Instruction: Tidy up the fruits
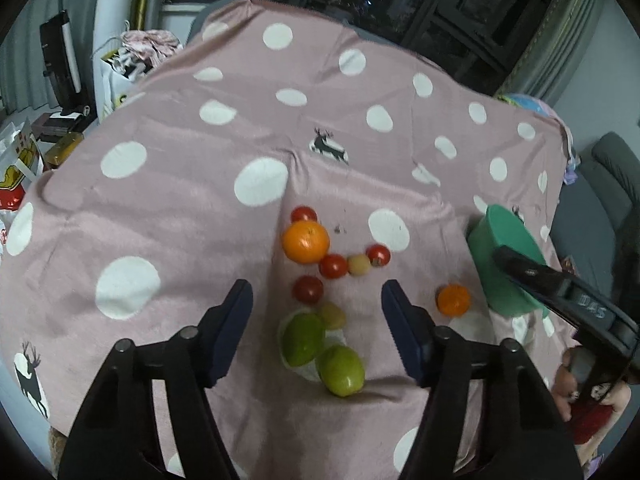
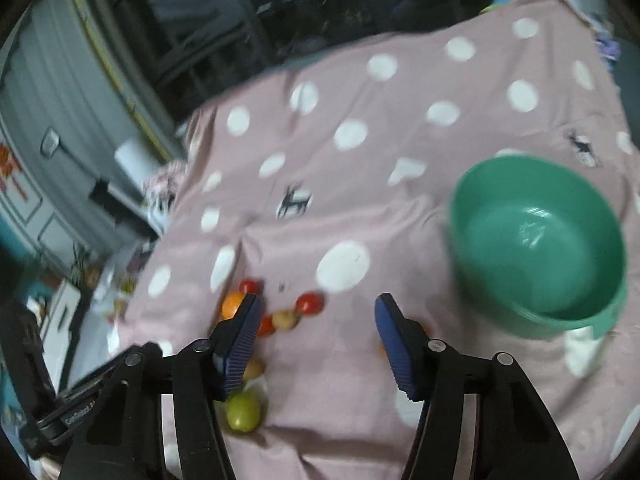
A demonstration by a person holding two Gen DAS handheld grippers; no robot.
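So far nothing is sorted: every fruit lies loose on the pink polka-dot cloth (image 1: 168,208), and the round green plastic bowl (image 2: 538,240) stands empty to their right. The left gripper (image 1: 316,320) hangs with jaws apart and empty above two green limes (image 1: 320,346), past them the large orange (image 1: 306,241) and red cherry tomatoes (image 1: 333,266). Only the left view shows the small orange (image 1: 453,300) whole; only the right shows the bowl's bare inside. The right gripper (image 2: 318,344) gapes, holding nothing.

I see the fruits (image 1: 320,280) clustered on the cloth (image 1: 180,200) near me, the bowl (image 1: 504,264) to their right, one small orange (image 1: 453,300) lying between them.
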